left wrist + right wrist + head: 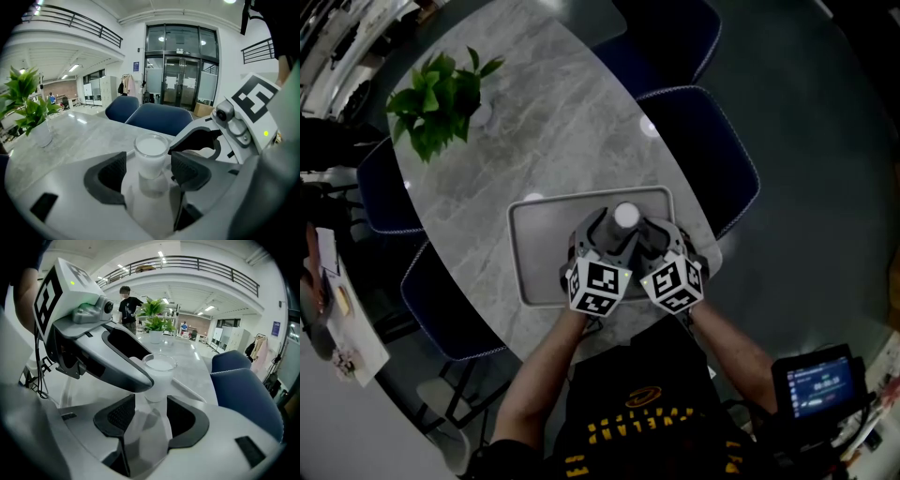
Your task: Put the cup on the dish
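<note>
Small clear cup holding something white sits within the outline of the flat grey rectangular dish on the oval grey marble table, so placement looks essentially done. Left gripper: jaws spread wide, cup between them, a gap on both sides, so no grip. Right gripper: jaws narrower, and it looks to be pinching the cup's lower body at the tips. Cup base is hidden, so contact with the dish is unconfirmed. Left to do: release the right gripper and back both off.
</note>
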`<state>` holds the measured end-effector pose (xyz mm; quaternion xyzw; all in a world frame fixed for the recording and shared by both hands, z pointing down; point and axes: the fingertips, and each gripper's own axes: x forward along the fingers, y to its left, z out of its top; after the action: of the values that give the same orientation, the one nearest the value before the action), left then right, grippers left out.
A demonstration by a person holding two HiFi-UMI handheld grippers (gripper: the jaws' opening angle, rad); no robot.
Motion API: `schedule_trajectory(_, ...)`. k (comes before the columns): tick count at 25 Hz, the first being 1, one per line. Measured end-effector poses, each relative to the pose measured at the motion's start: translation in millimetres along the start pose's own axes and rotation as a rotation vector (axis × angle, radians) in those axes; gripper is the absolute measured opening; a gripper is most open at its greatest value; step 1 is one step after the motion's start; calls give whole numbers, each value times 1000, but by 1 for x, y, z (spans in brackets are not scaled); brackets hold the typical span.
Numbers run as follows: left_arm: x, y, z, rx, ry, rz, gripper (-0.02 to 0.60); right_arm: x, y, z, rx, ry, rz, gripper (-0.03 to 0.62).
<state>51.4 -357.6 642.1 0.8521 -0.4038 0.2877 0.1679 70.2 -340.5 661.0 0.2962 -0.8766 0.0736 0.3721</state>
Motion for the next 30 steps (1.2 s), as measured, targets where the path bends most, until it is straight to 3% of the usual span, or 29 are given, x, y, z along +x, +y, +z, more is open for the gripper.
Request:
schedule_trajectory(6, -32, -1, 1, -33, -31, 24, 288, -21, 3, 3, 48, -35, -30, 213)
schedule_trajectory(14, -76, -29, 5, -111, -78, -62, 282, -53, 15, 19, 201, -144, -20, 212)
schedule_trajectory(16, -89, -35, 6, -124, -103, -89, 203, -63, 18, 23, 231, -180, -12, 212)
schedule_trajectory(17, -96, -37, 6, -128, -119, -96, 134, -68, 20, 25, 242, -197, -12, 200)
schedule_trajectory(19, -111, -38, 7, -136, -149, -94, 45, -79, 24, 29, 261, -229, -8, 31)
schedule_trajectory(20, -119, -37, 7, -142, -160, -92, 13, -84, 27, 31, 271, -242, -1, 6)
schedule_trajectory(24, -153, -44, 7, -162, -202, -93, 0, -107, 46, 40, 324, -288, 31, 6)
schedule_trajectory(30, -217, -78, 11, -172, -289, -126, 0, -154, 89, 70, 382, -406, -6, 5)
